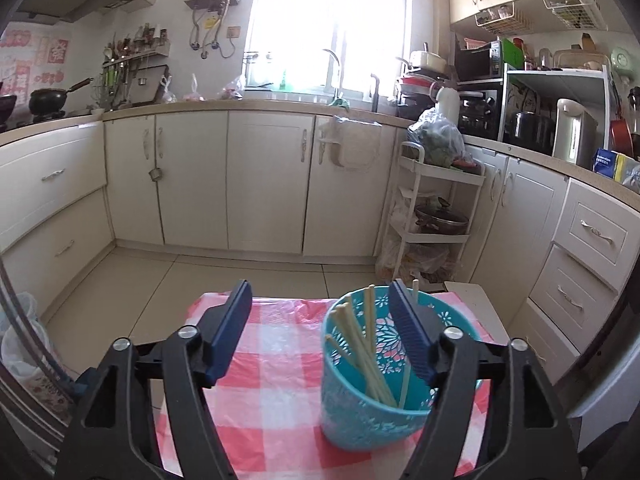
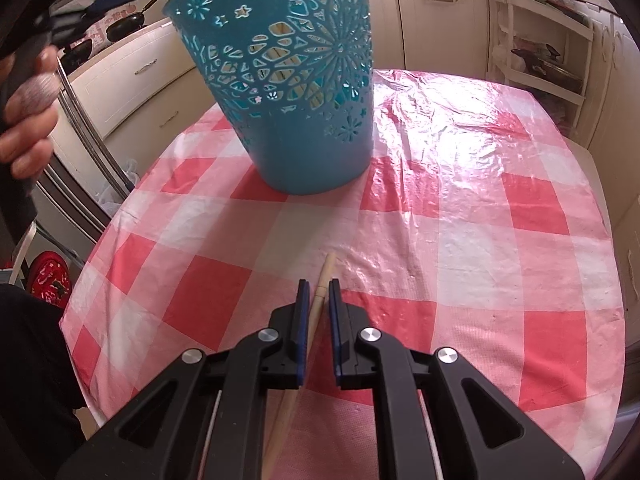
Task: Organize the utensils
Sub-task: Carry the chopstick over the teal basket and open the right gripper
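In the lower centre of the right wrist view, the right gripper [image 2: 319,292] has its blue pads drawn close on either side of a single pale chopstick [image 2: 325,276]; they look clamped on it, though whether both pads truly touch is hard to tell. The stick runs lengthwise between the fingers, its blunt tip poking out just ahead of them over the red-and-white checked tablecloth [image 2: 460,208]. Beyond it, in the upper middle of the frame, stands the teal cut-out basket [image 2: 296,128], upright on the cloth. In the left wrist view the left gripper [image 1: 320,308] is spread wide and holds nothing, with the basket at lower right behind its right-hand finger. Several matching chopsticks [image 1: 360,344] already lean inside the basket, so the sorting seems mostly done; the held stick is left to drop in.
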`<state>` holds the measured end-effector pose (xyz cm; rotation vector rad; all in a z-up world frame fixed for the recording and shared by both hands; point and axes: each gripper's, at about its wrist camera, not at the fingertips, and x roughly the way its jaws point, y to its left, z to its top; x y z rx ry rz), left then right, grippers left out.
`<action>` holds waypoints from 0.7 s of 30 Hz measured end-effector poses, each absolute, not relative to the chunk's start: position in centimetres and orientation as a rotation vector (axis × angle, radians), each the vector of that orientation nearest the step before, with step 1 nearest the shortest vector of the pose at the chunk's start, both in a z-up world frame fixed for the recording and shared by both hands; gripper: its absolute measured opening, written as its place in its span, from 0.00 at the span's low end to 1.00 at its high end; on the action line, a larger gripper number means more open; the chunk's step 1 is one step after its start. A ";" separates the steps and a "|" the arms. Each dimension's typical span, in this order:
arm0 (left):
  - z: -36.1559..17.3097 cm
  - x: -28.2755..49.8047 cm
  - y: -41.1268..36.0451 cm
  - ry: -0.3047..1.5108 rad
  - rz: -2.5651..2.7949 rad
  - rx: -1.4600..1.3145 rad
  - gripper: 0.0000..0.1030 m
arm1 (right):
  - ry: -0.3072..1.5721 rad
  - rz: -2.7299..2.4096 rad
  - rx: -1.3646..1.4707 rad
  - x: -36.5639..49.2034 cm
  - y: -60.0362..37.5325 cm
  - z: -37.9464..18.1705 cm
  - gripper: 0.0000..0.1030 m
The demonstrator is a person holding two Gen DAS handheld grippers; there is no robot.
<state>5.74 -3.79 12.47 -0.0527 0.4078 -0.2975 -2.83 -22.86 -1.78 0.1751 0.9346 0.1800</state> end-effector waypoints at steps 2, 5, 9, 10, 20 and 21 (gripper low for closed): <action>12.7 4.4 -1.9 0.390 -0.264 -0.067 0.80 | 0.931 0.177 0.163 -3.0 -22.9 -1.8 0.10; 12.2 3.4 1.2 0.385 -0.209 -0.116 0.84 | 0.922 0.154 0.084 -3.3 -21.9 -1.8 0.10; 10.6 4.5 4.5 0.466 -0.150 -0.231 0.85 | 0.928 0.130 -0.011 -3.6 -20.7 -1.7 0.08; 10.3 4.8 5.1 0.484 -0.141 -0.255 0.85 | 0.933 0.131 -0.005 -3.6 -20.8 -1.6 0.08; 10.2 4.7 4.7 0.499 -0.140 -0.240 0.85 | 0.769 0.349 0.370 -5.3 -25.1 6.2 0.06; 10.3 4.8 4.6 0.503 -0.140 -0.240 0.85 | 0.726 0.372 0.404 -5.2 -25.7 7.9 0.06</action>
